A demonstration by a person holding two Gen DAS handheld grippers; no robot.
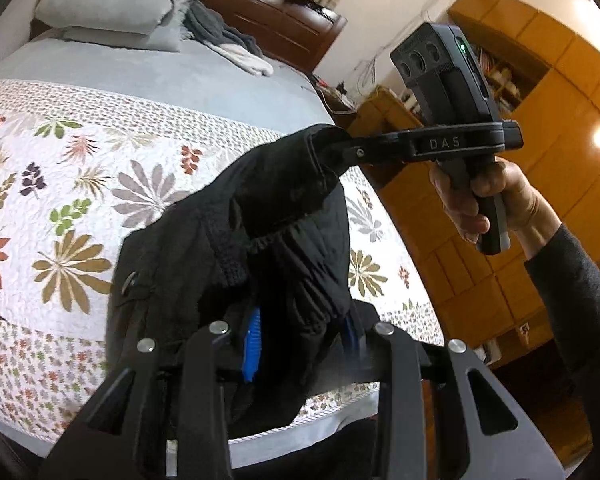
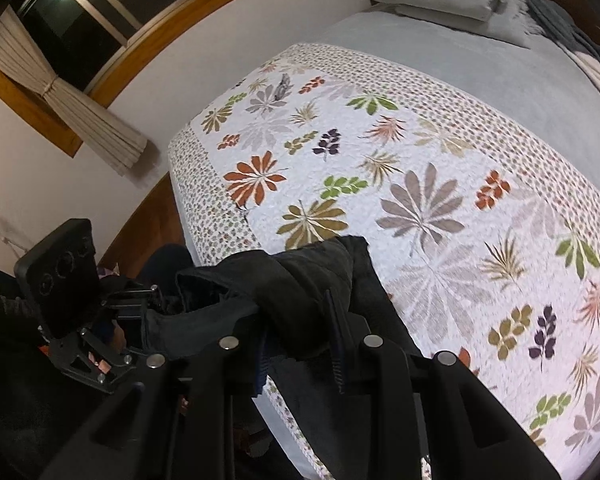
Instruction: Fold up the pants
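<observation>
- Black, thick and padded, the pants [image 1: 236, 240] hang bunched between the two tools, above the near edge of the bed [image 1: 228, 92].
- The left tool [image 1: 300, 344] is clenched on a fold of the fabric, its blue pads [image 1: 251, 348] pressed into the cloth.
- The right tool [image 1: 332, 148] is likewise clamped on a hemmed edge of the pants, raised a little beyond the left one; a hand [image 1: 488, 196] holds its grip.
- In the right wrist view, the dark cloth is pinched in the jaws of the right tool [image 2: 300, 356] and runs across to the left tool [image 2: 140, 320], sagging in between.
- Step in hand, as I judge it: the pants are being carried over the floral quilt [image 2: 380, 184] to be spread, not yet folded.
- No part of the garment lies flat on the quilt; it is a loose heap in the air.
- The next move likely calls for drawing the two tools apart to pull the held edge taut, then lowering the pants onto the quilt so the legs lie straight.
- Which edge is held, waistband or cuff, I cannot tell for certain.
</observation>
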